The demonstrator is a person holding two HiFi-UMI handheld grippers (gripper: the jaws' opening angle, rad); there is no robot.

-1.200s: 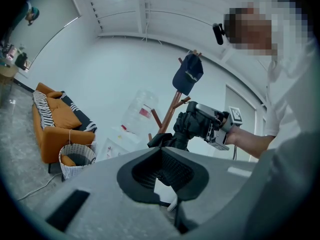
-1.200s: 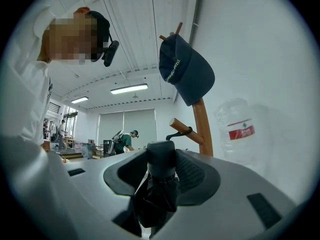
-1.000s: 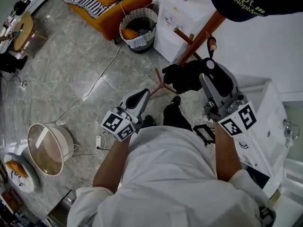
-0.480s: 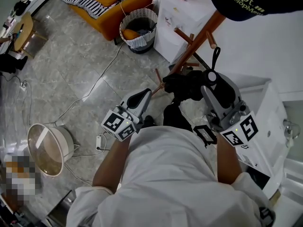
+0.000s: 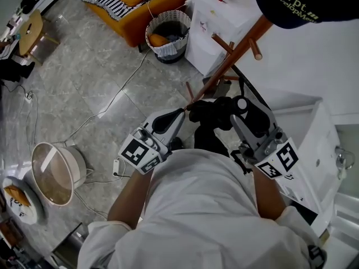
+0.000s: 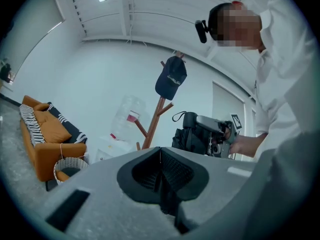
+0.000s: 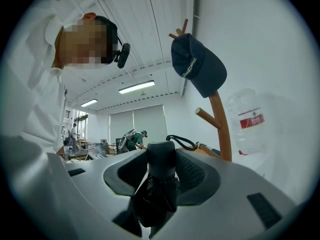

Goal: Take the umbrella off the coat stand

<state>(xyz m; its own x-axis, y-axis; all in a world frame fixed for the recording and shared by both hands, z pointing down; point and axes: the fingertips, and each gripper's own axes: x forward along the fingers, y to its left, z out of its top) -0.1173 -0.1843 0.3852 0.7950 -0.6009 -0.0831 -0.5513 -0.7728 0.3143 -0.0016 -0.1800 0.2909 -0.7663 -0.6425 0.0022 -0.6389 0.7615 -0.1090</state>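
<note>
Evidently the folded black umbrella (image 5: 213, 111) is carried by the right claw (image 5: 240, 110), whose jaws are spread wide around the round handle (image 7: 161, 159) and pressed against it from both sides, with the bunched canopy hanging below the pads and the strap loop (image 7: 182, 141) lying just beyond them. The loop appears to be caught on no peg, so the umbrella is judged to be off the coat stand (image 5: 235, 52), which rises just beyond that claw with a dark cap (image 5: 303, 1) at its top. The left claw (image 5: 178, 114) is held beside the right one, its pads pressed together on nothing. A light load is to be expected, though an uneven one: the handle is stiff and smooth (a slip or a twist between the pads is possible), while the fabric is soft, floppy and liable to swing or snag on a peg. The firm handle is judged the right place for a hold, close to where the canopy begins; a steadying pinch by the left claw would best be taken on the bundled cloth just below the right claw.
</note>
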